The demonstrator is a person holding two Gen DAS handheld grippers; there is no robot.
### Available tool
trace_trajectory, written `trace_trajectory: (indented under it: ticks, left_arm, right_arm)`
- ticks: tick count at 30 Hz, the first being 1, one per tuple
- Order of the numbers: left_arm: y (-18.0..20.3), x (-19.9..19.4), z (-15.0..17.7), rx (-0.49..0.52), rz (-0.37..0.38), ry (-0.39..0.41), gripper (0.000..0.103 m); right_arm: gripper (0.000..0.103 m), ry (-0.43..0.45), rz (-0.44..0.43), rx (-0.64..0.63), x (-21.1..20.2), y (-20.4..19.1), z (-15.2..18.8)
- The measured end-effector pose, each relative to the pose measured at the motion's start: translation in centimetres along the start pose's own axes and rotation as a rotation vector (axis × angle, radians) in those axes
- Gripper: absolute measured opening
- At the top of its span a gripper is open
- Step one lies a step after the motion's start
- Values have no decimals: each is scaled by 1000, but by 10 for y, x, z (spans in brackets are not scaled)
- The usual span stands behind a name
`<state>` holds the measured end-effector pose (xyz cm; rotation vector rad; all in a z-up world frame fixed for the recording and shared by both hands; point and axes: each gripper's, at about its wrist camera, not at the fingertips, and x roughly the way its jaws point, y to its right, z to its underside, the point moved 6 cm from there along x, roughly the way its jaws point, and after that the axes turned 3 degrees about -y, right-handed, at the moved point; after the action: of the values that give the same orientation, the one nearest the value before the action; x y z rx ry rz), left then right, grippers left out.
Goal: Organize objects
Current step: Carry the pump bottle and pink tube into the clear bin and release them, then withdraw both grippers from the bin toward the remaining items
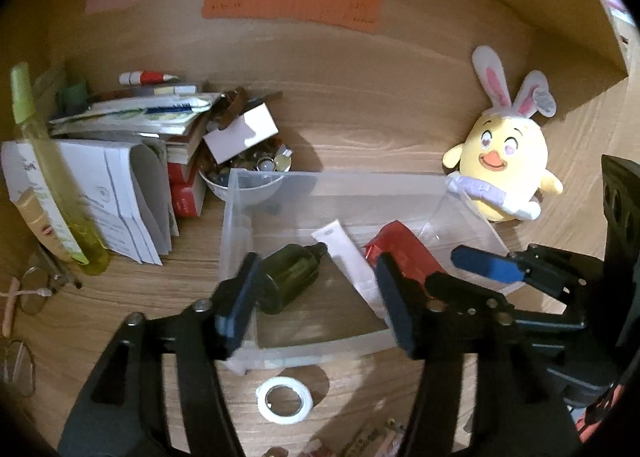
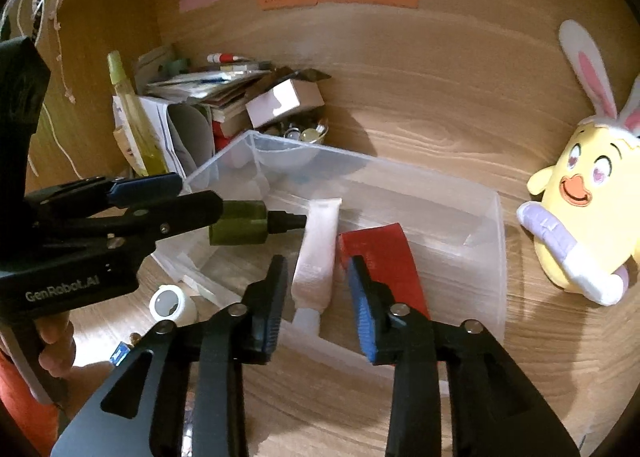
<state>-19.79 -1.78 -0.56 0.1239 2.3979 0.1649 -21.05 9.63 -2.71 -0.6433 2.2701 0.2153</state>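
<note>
A clear plastic bin (image 1: 240, 225) (image 2: 496, 257) sits on the wooden desk. Inside it lie a dark green bottle (image 1: 288, 277) (image 2: 240, 223), a white tube (image 1: 352, 261) (image 2: 318, 249) and a red packet (image 1: 404, 249) (image 2: 384, 257). My left gripper (image 1: 316, 297) (image 2: 196, 193) is open, its jaws at the bin's near-left corner, either side of the bottle. My right gripper (image 2: 318, 297) (image 1: 456, 277) is open over the bin's near edge, its jaws either side of the tube's cap end. A white tape roll (image 1: 284, 401) (image 2: 172, 305) lies on the desk in front of the bin.
A yellow plush chick with bunny ears (image 1: 504, 165) (image 2: 580, 209) stands right of the bin. A pile of books and papers (image 1: 132, 161), a yellow-green spray bottle (image 1: 52, 169), a bowl of small items (image 1: 248, 173) and glasses (image 1: 32, 289) crowd the left.
</note>
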Motion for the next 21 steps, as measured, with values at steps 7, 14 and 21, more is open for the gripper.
trace_trajectory:
  ticks: [7,14,21]
  left_arm:
    - [4,-28,3,25,11,44,63]
    - [11,-55,10,50,20,86,64]
    - [13,-70,24,63,19,98,84]
  right_arm:
    - [54,64,2,9,-31,1,2]
    - [70,128,2,-7,-64,-4,6]
    - [74,161,-7,-9,-86,-8,19]
